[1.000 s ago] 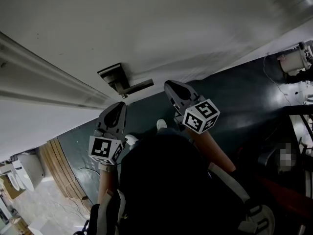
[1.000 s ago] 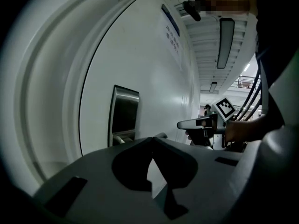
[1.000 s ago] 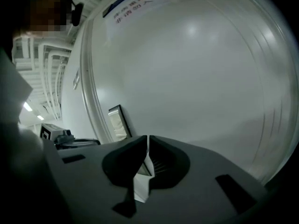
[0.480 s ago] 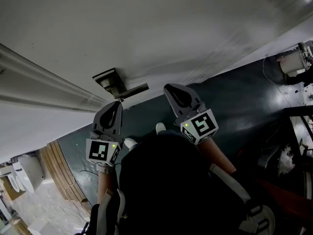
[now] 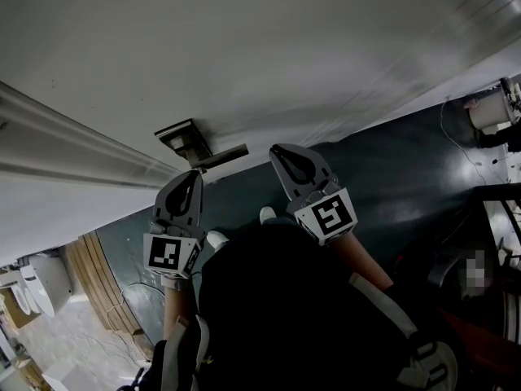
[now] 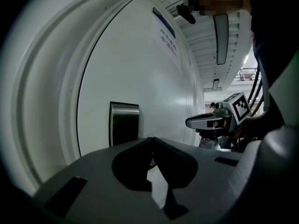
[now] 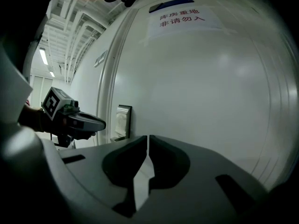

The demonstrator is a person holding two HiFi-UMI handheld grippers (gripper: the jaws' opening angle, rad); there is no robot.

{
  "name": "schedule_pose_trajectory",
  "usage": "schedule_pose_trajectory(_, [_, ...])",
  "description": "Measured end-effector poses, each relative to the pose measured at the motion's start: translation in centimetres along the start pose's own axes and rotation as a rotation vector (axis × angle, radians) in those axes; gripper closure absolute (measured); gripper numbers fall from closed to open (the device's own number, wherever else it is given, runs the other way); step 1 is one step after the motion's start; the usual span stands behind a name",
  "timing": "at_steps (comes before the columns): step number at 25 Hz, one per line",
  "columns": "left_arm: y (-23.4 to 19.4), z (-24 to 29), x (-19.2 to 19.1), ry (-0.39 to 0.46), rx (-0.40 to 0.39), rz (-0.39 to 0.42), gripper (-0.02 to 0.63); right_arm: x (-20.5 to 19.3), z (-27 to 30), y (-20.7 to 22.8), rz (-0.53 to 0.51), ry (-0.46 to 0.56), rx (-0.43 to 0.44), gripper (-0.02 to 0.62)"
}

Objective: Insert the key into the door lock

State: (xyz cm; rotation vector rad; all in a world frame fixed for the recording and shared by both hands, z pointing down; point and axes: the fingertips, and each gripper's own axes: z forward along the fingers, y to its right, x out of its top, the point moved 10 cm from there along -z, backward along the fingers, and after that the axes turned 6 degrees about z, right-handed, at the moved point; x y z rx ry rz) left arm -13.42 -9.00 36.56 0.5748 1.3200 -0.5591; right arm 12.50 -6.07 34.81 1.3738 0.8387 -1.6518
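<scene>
— Desk: Where's the lock?

— Me: On the white door (image 5: pixel 269 47). A dark metal lock plate (image 5: pixel 181 136) with a lever (image 5: pixel 226 154) sticking out toward the right tongs' side. I can't pick out a keyhole on the plate, it's too dim.

— Desk: Left tongs?

— Me: The left tongs (image 5: pixel 195 175) are just under the lock plate in the head view, tip pointed at it, near but apart. From their own camera the plate sits straight ahead above the tip. The two halves meet at the point, pressed together. I can't make out anything pinched there.

— Desk: Right tongs?

— Me: The right tongs (image 5: pixel 278 149) are past the lever's free end, on the far side of it from the lock plate, close to the door and not touching the lever. Their own camera puts the plate off to the left of the tip. They're closed up too, with only a hairline of light between the halves, and I see nothing held.

— Desk: The key?

— Me: I can't tell where it is, no view shows it to me.

— Desk: Anything else?

— Me: A paper sign (image 7: pixel 180 18) is high on the door, well above the lock plate and to its right. The dark floor (image 5: pixel 391 161) runs along the foot of the door.
</scene>
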Motion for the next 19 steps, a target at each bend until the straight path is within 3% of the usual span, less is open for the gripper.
schedule_pose_trajectory(19, [-2.1,-1.8,-1.8,-0.034,-0.008,-0.009,0.598,-0.9,2.3,-2.3,0.044,-0.025,0.009,0.568])
